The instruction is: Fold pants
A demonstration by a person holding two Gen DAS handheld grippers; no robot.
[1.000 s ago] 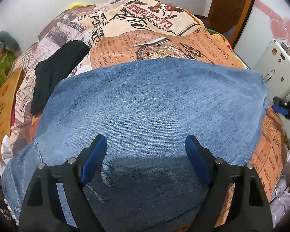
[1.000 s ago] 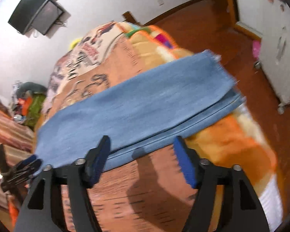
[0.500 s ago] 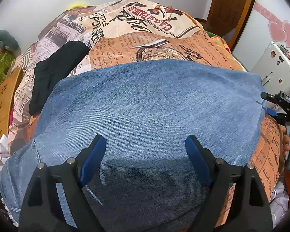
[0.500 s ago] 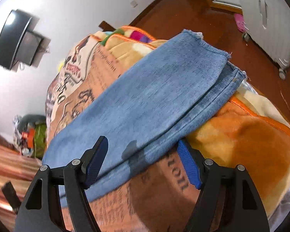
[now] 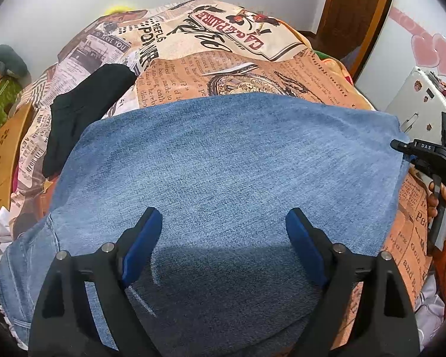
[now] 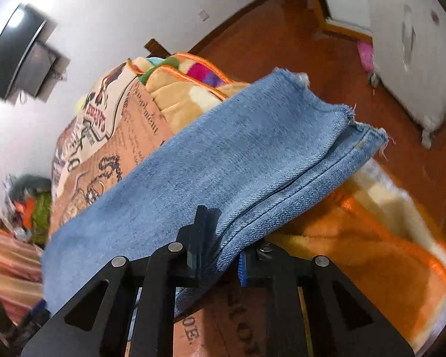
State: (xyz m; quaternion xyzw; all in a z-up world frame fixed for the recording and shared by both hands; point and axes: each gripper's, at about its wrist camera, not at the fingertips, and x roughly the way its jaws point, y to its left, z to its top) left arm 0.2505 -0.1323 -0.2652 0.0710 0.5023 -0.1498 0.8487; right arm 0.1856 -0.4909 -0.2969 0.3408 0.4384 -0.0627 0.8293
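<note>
Right gripper (image 6: 220, 255): now clamped on the long seamed edge of the pants (image 6: 229, 160), one finger on top of the denim, the blue pad of the other beneath it; half a second back, spread wide and only straddling that edge. Means the grasp for the next fold is made, judged from the stacked layers pinched between the pads. Cloth near the grip slightly raised and bunched; frayed hem end further out, hanging past the orange blanket (image 6: 371, 238) toward the floor.

Left gripper (image 5: 223, 238): released, fingers wide apart, blue pads poised over the denim with nothing between them; pose nearly the same as a second ago. Whether the tips press the cloth, not clear. Shadow of the gripper dark on the fabric just below.

Pants (image 5: 223, 163): laid flat across the bed, legs already doubled one on the other, spanning the newspaper-print bedspread (image 5: 223, 68) from side to side. Right gripper also visible at the far right edge of the left view (image 5: 422, 154), at the hem-side border of the denim.

Further out: black garment (image 5: 83, 104) lying on the bedspread, touching the upper left corner of the pants. Wall-mounted screen (image 6: 20, 56) beyond the bed.

Likely next: lifting the held edge and carrying it over, left gripper free to pin or take the other end.
</note>
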